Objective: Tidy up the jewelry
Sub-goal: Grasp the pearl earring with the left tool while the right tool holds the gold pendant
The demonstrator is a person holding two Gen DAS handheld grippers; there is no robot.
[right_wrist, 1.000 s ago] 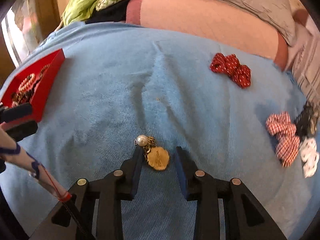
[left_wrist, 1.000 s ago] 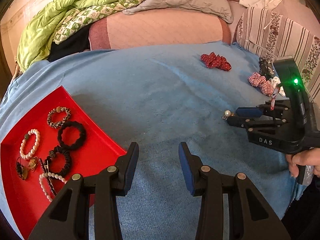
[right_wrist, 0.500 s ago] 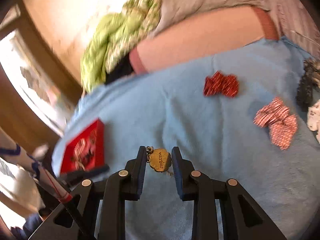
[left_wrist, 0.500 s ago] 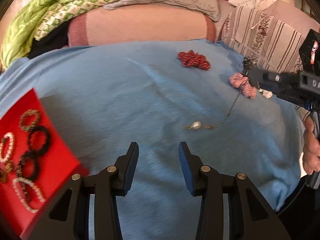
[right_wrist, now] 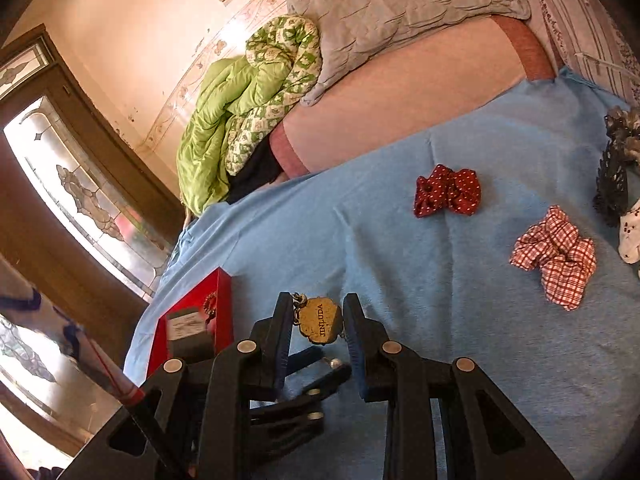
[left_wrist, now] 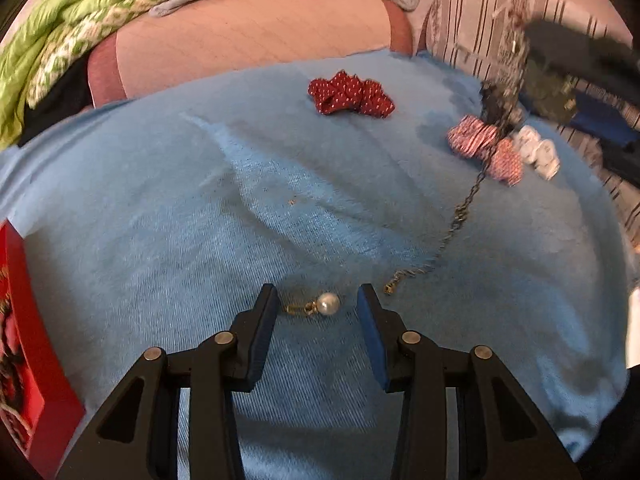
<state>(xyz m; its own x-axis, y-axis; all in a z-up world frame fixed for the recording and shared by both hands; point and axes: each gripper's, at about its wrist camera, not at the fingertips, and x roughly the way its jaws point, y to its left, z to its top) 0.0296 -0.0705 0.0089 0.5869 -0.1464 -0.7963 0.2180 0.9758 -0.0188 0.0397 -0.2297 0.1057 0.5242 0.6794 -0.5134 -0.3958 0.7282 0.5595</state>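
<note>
The right gripper (right_wrist: 316, 320) is pinching one gold tag (right_wrist: 321, 320) between its narrowly parted jaws, lifted above the blue blanket (right_wrist: 400, 248). One thin chain (left_wrist: 460, 220) is trailing from it down to one pearl (left_wrist: 329, 303), which is lying on the blanket between the left gripper (left_wrist: 316, 306)'s jaws; these have just been closing, yet are standing apart from the pearl, gripping nothing. Beyond, four scrunchies are lying: one red dotted (left_wrist: 350, 94), one red checked (right_wrist: 556, 256), one black (right_wrist: 612, 184), one white (left_wrist: 538, 154). One red tray (right_wrist: 218, 312) of jewelry is sitting at the left
</note>
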